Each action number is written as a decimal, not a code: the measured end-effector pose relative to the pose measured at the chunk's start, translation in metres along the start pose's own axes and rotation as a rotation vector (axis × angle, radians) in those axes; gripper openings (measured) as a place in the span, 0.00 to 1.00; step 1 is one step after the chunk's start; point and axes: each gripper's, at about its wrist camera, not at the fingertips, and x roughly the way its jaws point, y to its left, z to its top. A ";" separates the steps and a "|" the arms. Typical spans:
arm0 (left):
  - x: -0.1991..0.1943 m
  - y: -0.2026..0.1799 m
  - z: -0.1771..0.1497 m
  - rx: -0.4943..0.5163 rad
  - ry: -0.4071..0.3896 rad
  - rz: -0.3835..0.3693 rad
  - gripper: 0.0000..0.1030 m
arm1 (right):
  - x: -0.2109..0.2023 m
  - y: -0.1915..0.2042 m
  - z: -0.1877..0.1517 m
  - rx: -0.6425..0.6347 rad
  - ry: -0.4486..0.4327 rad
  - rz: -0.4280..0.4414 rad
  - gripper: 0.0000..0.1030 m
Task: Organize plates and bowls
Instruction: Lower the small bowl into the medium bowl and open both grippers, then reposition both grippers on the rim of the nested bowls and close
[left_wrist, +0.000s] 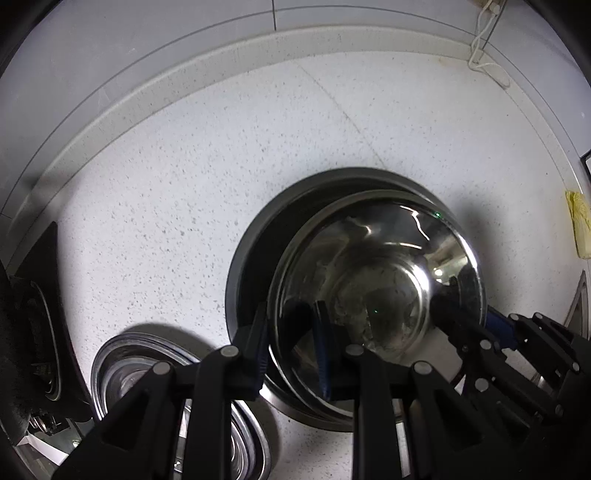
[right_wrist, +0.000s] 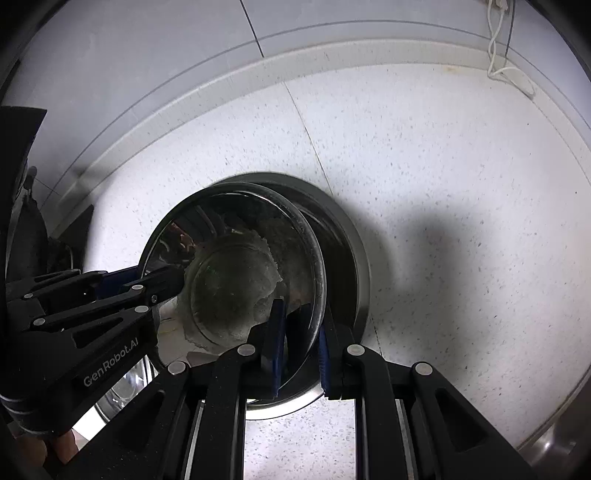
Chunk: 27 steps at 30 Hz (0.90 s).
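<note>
A shiny steel bowl (left_wrist: 380, 273) is held tilted over a larger dark grey bowl (left_wrist: 251, 251) on the speckled white counter. My left gripper (left_wrist: 291, 354) is shut on the steel bowl's left rim, one finger inside and one outside. My right gripper (left_wrist: 476, 325) grips its right rim. In the right wrist view the steel bowl (right_wrist: 236, 273) fills the middle, the grey bowl (right_wrist: 354, 258) lies behind it, my right gripper (right_wrist: 299, 350) pinches the near rim and my left gripper (right_wrist: 162, 284) holds the far left rim.
A stack of steel plates (left_wrist: 122, 373) sits at the lower left. Dark items (left_wrist: 33, 314) stand at the left edge. A white cable (left_wrist: 484, 48) lies by the wall at the back right. A yellow cloth (left_wrist: 580, 229) is at the right edge.
</note>
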 end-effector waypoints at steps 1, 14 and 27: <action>0.004 -0.001 0.000 -0.001 0.005 -0.001 0.21 | 0.003 0.002 0.001 0.002 0.004 -0.001 0.14; 0.010 -0.002 0.003 -0.001 0.004 0.028 0.21 | 0.020 0.001 0.004 0.013 0.031 0.004 0.27; -0.002 0.054 0.008 -0.141 0.030 -0.010 0.27 | -0.025 -0.025 0.011 0.040 -0.078 -0.046 0.53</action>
